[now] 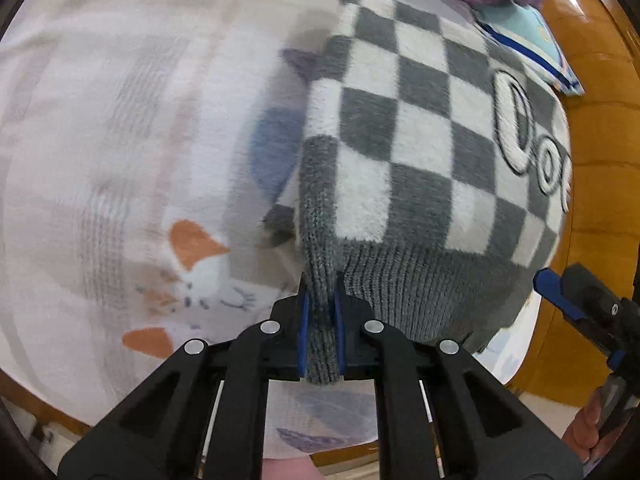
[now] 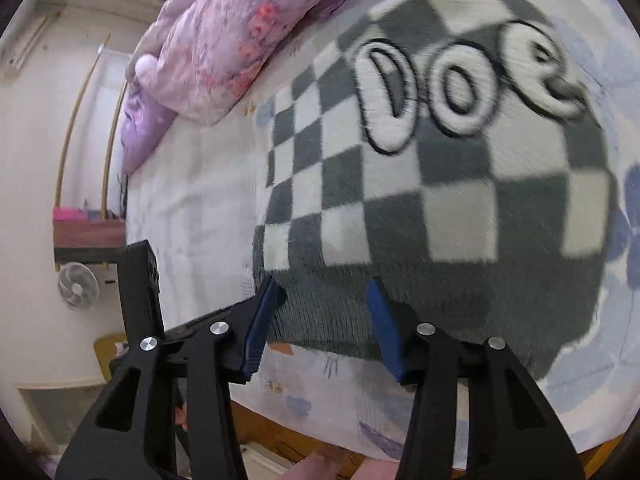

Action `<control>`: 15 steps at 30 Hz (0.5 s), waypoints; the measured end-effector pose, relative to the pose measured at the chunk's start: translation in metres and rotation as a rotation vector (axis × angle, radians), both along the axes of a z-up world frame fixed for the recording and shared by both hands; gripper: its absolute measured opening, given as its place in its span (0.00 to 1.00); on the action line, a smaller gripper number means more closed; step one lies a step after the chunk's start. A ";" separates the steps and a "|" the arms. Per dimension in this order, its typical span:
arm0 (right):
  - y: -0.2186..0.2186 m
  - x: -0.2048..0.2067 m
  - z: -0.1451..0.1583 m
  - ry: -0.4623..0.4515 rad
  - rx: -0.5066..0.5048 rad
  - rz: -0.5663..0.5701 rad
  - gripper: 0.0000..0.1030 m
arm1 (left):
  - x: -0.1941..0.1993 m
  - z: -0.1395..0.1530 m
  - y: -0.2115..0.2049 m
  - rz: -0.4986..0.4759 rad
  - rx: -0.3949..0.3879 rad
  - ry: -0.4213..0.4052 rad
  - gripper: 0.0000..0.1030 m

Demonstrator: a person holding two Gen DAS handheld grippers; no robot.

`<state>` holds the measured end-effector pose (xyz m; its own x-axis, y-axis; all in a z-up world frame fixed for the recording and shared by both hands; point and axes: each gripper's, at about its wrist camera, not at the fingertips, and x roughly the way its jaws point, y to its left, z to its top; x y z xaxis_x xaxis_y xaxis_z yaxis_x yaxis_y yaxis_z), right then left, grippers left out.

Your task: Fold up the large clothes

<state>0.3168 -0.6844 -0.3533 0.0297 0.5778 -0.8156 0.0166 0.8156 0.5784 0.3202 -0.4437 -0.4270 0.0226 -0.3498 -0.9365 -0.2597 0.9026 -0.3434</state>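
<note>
Quilt (image 2: pixel 224 40) beside sweater (image 2: pixel 440 208) on bedsheet (image 2: pixel 192 208)

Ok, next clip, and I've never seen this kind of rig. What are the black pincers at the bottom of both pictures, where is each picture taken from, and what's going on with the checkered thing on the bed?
No robot here: a person carries a hand-held two-finger gripper in each hand, and each gripper has a wide-angle camera looking along its fingers. That is why black arms with blue pads fill the bottom of each picture.

The left wrist view shows the left gripper shut on a bunched grey ribbed hem or cuff of the checkered sweater.

The right wrist view shows the right gripper open, poised at the sweater's grey hem with its pads not pressing on it.

The sweater, grey and white with large outlined letters, lies on a printed bedsheet. A pink floral quilt is heaped at the far end.
</note>
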 end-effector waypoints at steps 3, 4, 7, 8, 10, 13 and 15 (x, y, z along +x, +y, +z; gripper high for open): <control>0.015 0.008 0.004 -0.046 -0.170 0.108 0.44 | 0.003 -0.029 0.000 -0.013 0.033 0.039 0.10; 0.017 0.012 -0.003 -0.005 -0.133 0.126 0.43 | 0.008 -0.041 -0.004 -0.021 0.043 0.052 0.10; 0.043 0.018 -0.039 0.040 -0.105 0.272 0.38 | 0.019 -0.090 -0.017 -0.016 0.055 0.099 0.14; 0.049 0.019 -0.059 0.071 -0.197 0.289 0.29 | 0.021 -0.094 -0.019 -0.009 0.062 0.103 0.15; 0.045 0.021 -0.102 0.127 -0.257 0.250 0.18 | 0.023 -0.094 -0.025 -0.011 0.093 0.111 0.18; 0.024 0.026 -0.105 0.172 -0.152 0.152 0.16 | 0.018 -0.082 -0.032 -0.076 0.175 0.102 0.49; 0.013 0.026 -0.086 0.187 -0.145 0.136 0.16 | 0.014 -0.062 -0.027 -0.124 0.155 0.093 0.54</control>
<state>0.3425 -0.6718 -0.4393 -0.1992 0.4427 -0.8743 -0.0027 0.8919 0.4522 0.3343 -0.4705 -0.4889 -0.1005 -0.1966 -0.9753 -0.1674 0.9696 -0.1782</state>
